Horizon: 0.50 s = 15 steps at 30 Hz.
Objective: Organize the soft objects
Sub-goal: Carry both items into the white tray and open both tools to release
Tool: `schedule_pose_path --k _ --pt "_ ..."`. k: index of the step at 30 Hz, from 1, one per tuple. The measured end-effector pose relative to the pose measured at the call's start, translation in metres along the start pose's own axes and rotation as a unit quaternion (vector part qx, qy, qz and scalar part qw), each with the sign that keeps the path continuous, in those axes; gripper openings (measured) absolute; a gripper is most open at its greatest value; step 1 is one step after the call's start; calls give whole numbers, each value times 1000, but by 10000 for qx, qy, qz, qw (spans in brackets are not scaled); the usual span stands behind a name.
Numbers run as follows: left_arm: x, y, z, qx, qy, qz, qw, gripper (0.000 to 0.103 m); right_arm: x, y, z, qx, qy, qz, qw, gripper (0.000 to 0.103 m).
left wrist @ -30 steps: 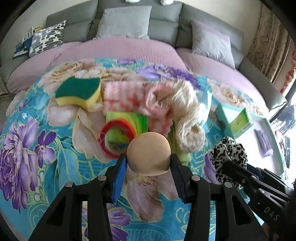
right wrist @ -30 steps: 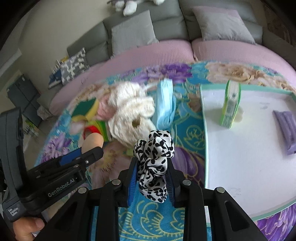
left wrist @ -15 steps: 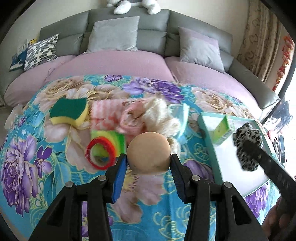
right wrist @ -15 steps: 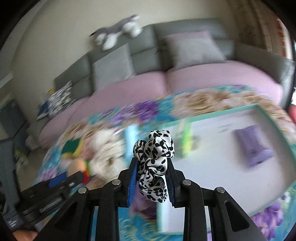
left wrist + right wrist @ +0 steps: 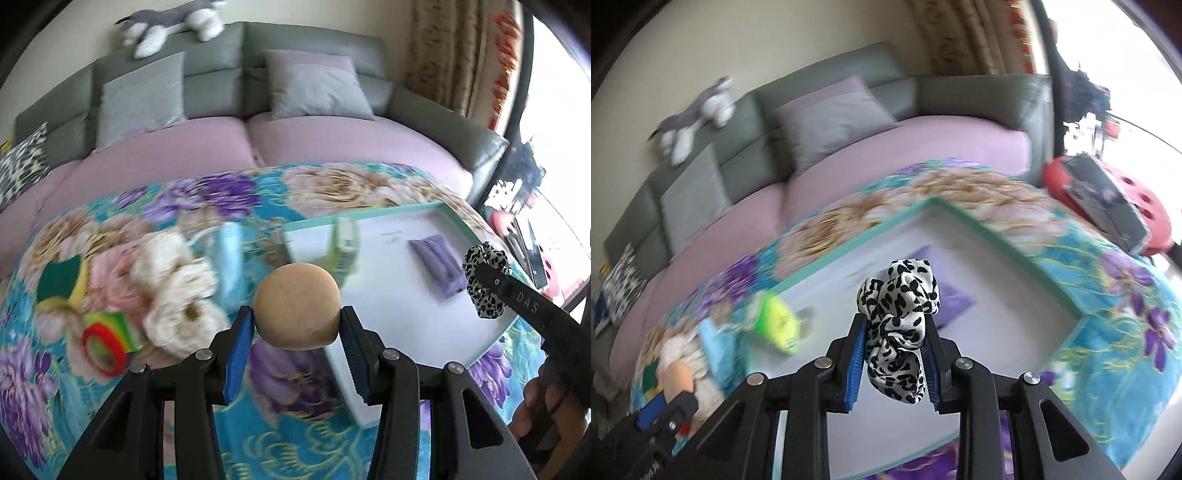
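My left gripper (image 5: 297, 325) is shut on a tan foam ball (image 5: 296, 312) and holds it above the floral cloth near the left edge of the white tray (image 5: 402, 291). My right gripper (image 5: 895, 341) is shut on a leopard-print scrunchie (image 5: 899, 325) and holds it over the tray (image 5: 982, 232); the scrunchie also shows in the left wrist view (image 5: 484, 280). A purple pouch (image 5: 439, 266) and a green packet (image 5: 345, 245) are in the tray.
Left of the tray on the cloth lie a cream fluffy scrunchie (image 5: 181, 295), a pink cloth (image 5: 110, 277), a blue mask (image 5: 229, 258), a green-yellow sponge (image 5: 61, 284) and a red ring (image 5: 103, 347). A grey and pink sofa (image 5: 221, 147) stands behind.
Both grippers have swung to the right toward the tray, each still holding its object. The right gripper with the scrunchie now hangs over the tray.
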<state>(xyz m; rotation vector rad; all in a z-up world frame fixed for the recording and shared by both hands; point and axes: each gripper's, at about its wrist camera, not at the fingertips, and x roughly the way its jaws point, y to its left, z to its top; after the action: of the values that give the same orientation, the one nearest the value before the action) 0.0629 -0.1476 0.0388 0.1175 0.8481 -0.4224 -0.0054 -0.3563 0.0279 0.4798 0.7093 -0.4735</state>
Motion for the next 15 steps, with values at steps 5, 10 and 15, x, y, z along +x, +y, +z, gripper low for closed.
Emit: schedule_pose_path --k 5,10,15 --pt "20 -29 8 245 46 -196 9995 49 0 -38 7 476 -42 -358 9982 30" --pt "44 -49 8 368 115 -344 9987 49 -1 -53 9 644 -95 -509 9966 30" --pt "62 -55 -4 339 46 -495 9982 49 4 -55 8 668 -30 -516 9964 31"
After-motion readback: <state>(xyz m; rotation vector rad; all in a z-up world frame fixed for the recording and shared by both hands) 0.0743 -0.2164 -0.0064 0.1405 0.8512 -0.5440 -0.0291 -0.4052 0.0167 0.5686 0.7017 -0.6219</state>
